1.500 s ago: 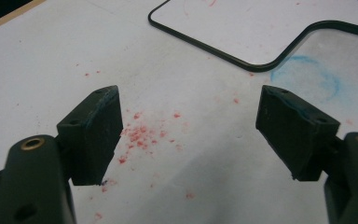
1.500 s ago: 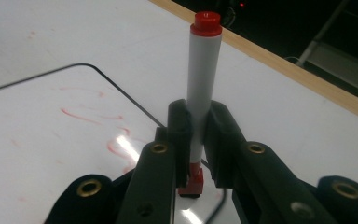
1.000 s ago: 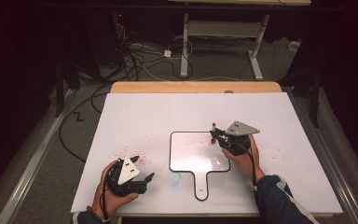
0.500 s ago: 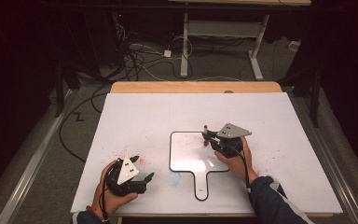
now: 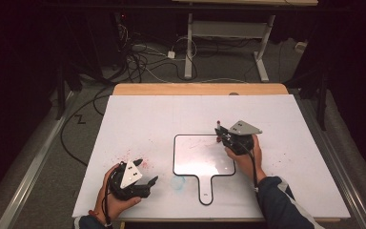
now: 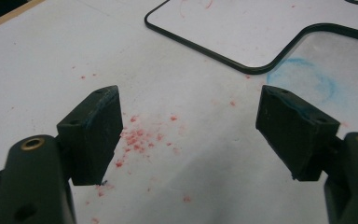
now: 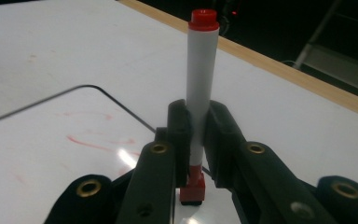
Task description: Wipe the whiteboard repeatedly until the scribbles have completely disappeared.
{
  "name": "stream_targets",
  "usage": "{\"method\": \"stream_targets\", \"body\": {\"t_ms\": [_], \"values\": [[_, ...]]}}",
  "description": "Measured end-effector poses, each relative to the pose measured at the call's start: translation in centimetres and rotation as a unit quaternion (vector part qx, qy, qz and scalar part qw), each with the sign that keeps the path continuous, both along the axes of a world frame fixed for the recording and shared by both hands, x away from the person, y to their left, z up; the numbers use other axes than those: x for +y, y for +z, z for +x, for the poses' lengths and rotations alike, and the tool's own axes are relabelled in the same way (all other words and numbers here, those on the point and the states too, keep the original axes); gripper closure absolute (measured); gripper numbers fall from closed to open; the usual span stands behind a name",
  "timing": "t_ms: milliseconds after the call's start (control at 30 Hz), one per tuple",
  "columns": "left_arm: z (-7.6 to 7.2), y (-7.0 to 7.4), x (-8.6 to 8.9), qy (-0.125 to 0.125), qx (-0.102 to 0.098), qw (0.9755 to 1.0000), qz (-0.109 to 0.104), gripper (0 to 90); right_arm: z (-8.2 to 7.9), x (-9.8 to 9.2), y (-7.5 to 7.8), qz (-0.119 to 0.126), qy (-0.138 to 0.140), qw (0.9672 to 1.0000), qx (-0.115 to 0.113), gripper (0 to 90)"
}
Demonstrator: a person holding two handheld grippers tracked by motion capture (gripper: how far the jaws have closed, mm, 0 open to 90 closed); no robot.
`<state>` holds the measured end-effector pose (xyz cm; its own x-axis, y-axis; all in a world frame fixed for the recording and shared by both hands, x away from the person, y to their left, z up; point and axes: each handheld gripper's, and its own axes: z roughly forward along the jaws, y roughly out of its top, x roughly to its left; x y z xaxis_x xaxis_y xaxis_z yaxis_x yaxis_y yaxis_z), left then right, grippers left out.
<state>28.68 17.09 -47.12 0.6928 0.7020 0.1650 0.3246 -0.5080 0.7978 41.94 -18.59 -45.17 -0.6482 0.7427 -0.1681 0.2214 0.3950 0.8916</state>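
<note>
A small whiteboard (image 5: 198, 157) with a black rim and a handle lies on the white table. My right gripper (image 5: 220, 135) is over its upper right corner, shut on a red marker (image 5: 217, 128). In the right gripper view the marker (image 7: 200, 70) stands upright between the jaws of the right gripper (image 7: 196, 126), red tip down on the whiteboard (image 7: 51, 140), beside faint red strokes (image 7: 88, 140). My left gripper (image 5: 147, 171) rests on the table at the front left, open. Nothing lies between the jaws of the left gripper (image 6: 189, 130).
Red specks (image 6: 140, 137) dot the table under the left gripper. A blue smudge (image 5: 177, 182) lies left of the board's handle. The table's wooden far edge (image 5: 200, 88) borders dark floor with cables. A sleeve (image 5: 281, 200) comes in at the bottom right.
My right gripper has shifted a little left and back again with the marker over the board's corner. The left gripper has kept still.
</note>
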Motion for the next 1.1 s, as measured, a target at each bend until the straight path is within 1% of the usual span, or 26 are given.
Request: {"method": "stream_targets", "body": {"t_ms": [33,67,133,167,200,267,300,333,367,433,467,500,533,567,633,667,700,733,800,867,933,967,1033,1100], "values": [[0.0,0.0,0.0,-0.001,0.0,1.0,0.001,21.8,-0.1,0.6,0.0,0.006,0.008,0.9999,0.004,81.9],[0.0,0.0,0.0,-0.001,0.0,1.0,0.0,21.8,-0.3,1.1,0.0,0.005,0.017,0.9998,0.004,81.9],[0.0,0.0,0.1,-0.001,0.0,1.0,0.001,21.8,-0.6,1.8,-0.1,-0.003,0.027,0.9996,0.0,81.9],[-0.1,0.0,0.1,-0.001,0.001,1.0,0.0,21.8,-0.7,1.9,0.0,-0.01,0.028,0.9996,-0.001,81.9],[-0.1,0.0,0.2,0.0,0.0,1.0,-0.001,21.8,-0.6,1.7,0.1,-0.013,0.025,0.9996,-0.002,82.0],[-0.1,0.0,0.2,0.0,0.0,1.0,-0.001,21.8,-0.3,0.9,0.1,-0.016,0.008,0.9998,-0.003,81.9],[-0.1,0.0,0.3,0.001,-0.001,1.0,-0.002,21.8,-0.3,0.9,0.1,-0.016,0.008,0.9998,-0.003,81.9],[-0.1,0.0,0.3,0.001,-0.002,1.0,-0.003,21.8,0.2,-0.2,0.1,-0.021,-0.017,0.9996,-0.008,81.9],[-0.1,0.1,0.3,0.001,-0.001,1.0,-0.003,21.8,0.2,-0.2,0.1,-0.021,-0.017,0.9996,-0.008,81.9],[-0.1,0.1,0.3,0.001,-0.002,1.0,-0.003,21.8,0.5,-0.9,0.2,-0.019,-0.031,0.9993,-0.007,82.0],[-0.1,0.1,0.2,-0.001,-0.002,1.0,-0.003,21.8,0.6,-0.9,0.1,-0.014,-0.033,0.9993,-0.007,81.9],[-0.1,0.1,0.2,-0.001,-0.002,1.0,-0.003,21.8,0.5,-0.7,0.1,-0.012,-0.03,0.9995,-0.006,81.9],[-0.1,0.1,0.1,-0.001,-0.001,1.0,-0.002,21.8,0.5,-0.4,0.0,-0.012,-0.023,0.9996,-0.008,81.9],[0.0,0.0,0.1,-0.002,-0.001,1.0,0.001,21.8,0.4,0.1,0.0,-0.008,-0.014,0.9998,-0.006,81.9],[-0.1,0.0,0.0,-0.004,-0.001,1.0,0.001,21.8,0.3,1.0,0.0,-0.008,-0.003,1.0,-0.005,81.9],[0.0,0.1,0.1,-0.006,-0.006,1.0,0.002,21.8,0.3,1.4,0.0,-0.007,0.006,1.0,-0.004,81.9],[-0.1,0.0,0.1,-0.005,-0.001,1.0,0.0,21.8,0.2,1.6,0.0,-0.007,0.011,0.9999,-0.004,81.9],[-0.1,0.0,0.1,-0.005,-0.001,1.0,0.0,21.8,0.2,1.7,0.0,-0.009,0.013,0.9999,-0.005,81.9],[-0.1,0.0,0.2,-0.004,-0.001,1.0,0.0,21.8,0.3,1.6,0.0,-0.013,0.009,0.9999,-0.007,82.0],[-0.1,0.0,0.2,-0.004,-0.002,1.0,0.0,21.8,0.4,1.2,0.1,-0.029,-0.01,0.9994,-0.016,81.9],[-0.1,0.0,0.2,-0.004,-0.001,1.0,-0.001,21.8,0.6,1.0,0.0,-0.014,-0.018,0.9997,-0.011,81.9],[-0.1,0.0,0.2,-0.005,-0.001,1.0,-0.001,21.8,0.6,1.0,0.0,-0.014,-0.018,0.9997,-0.011,81.9],[-0.1,0.1,0.1,-0.007,-0.002,1.0,-0.002,21.8,0.4,1.9,-0.1,-0.01,0.007,0.9999,-0.007,81.9],[-0.1,0.1,0.1,-0.008,-0.001,1.0,-0.002,21.8,0.1,2.9,0.0,-0.014,0.023,0.9996,-0.005,81.9]]}}
